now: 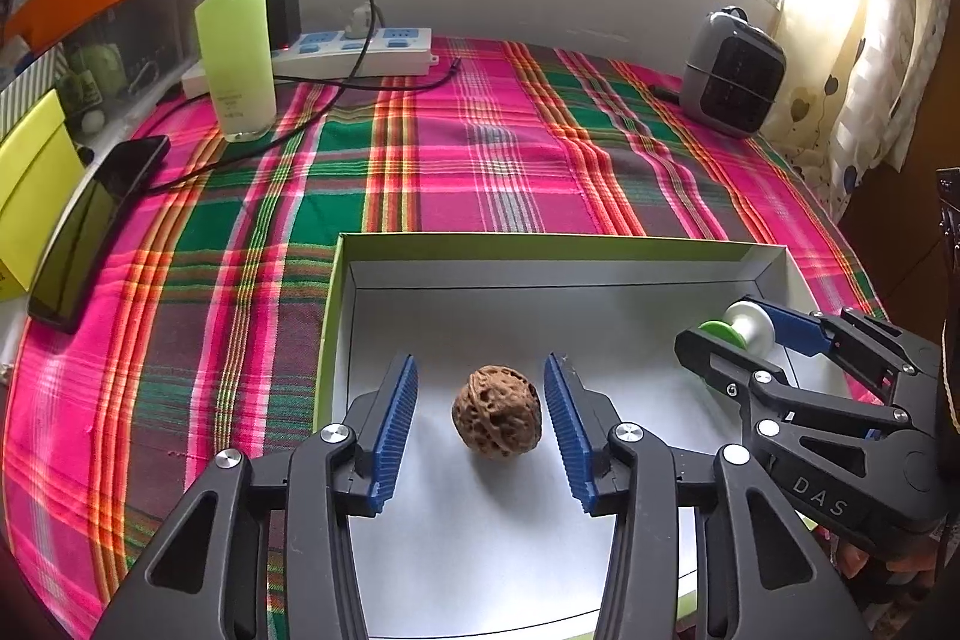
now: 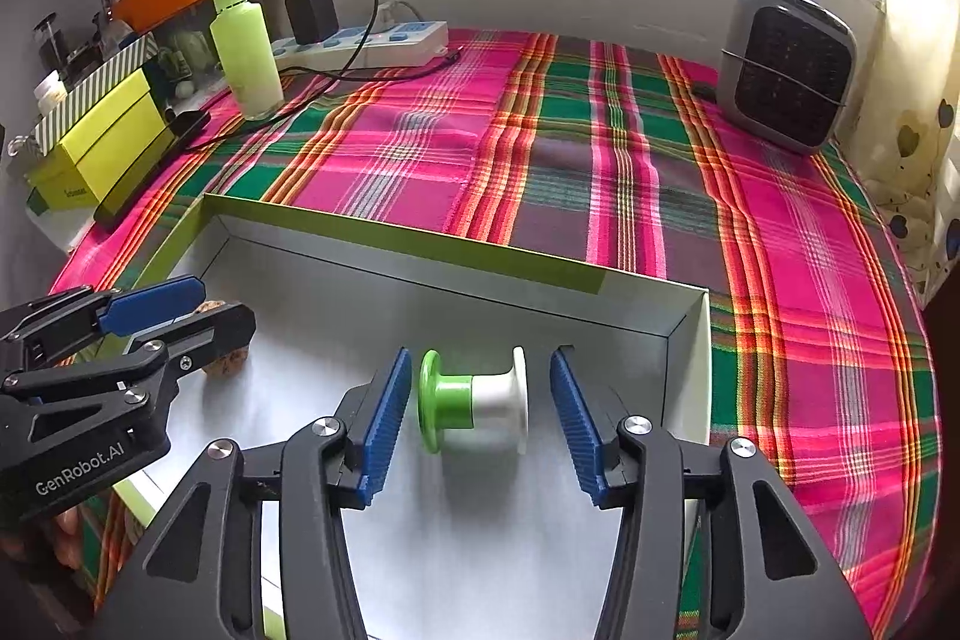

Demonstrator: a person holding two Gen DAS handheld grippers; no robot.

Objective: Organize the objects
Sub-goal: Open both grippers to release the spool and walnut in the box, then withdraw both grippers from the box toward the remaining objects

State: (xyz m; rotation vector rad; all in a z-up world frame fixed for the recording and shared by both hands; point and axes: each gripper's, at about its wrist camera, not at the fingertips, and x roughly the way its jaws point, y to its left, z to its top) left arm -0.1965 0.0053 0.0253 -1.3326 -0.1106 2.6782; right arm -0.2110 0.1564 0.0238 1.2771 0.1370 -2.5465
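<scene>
**Both claws let go inside the box tray**

Left claw (image 1: pixel 480 424) sits spread with a gap on each side of the walnut (image 1: pixel 497 411), so nothing's gripped: the nut rests on the white floor of the box tray (image 1: pixel 540 244). Same deal on the right claw (image 2: pixel 480 418): blue pads clear of the green-and-white spool (image 2: pixel 474 400), which lies on its side near the tray's right wall. My read is both items got dropped in here to corral them in one spot. Outside the tray there's the plaid-covered counter (image 1: pixel 480 142), a green bottle (image 1: pixel 235 40), power strip (image 1: pixel 354 52) and small heater (image 1: pixel 735 73) well apart at the back.
</scene>
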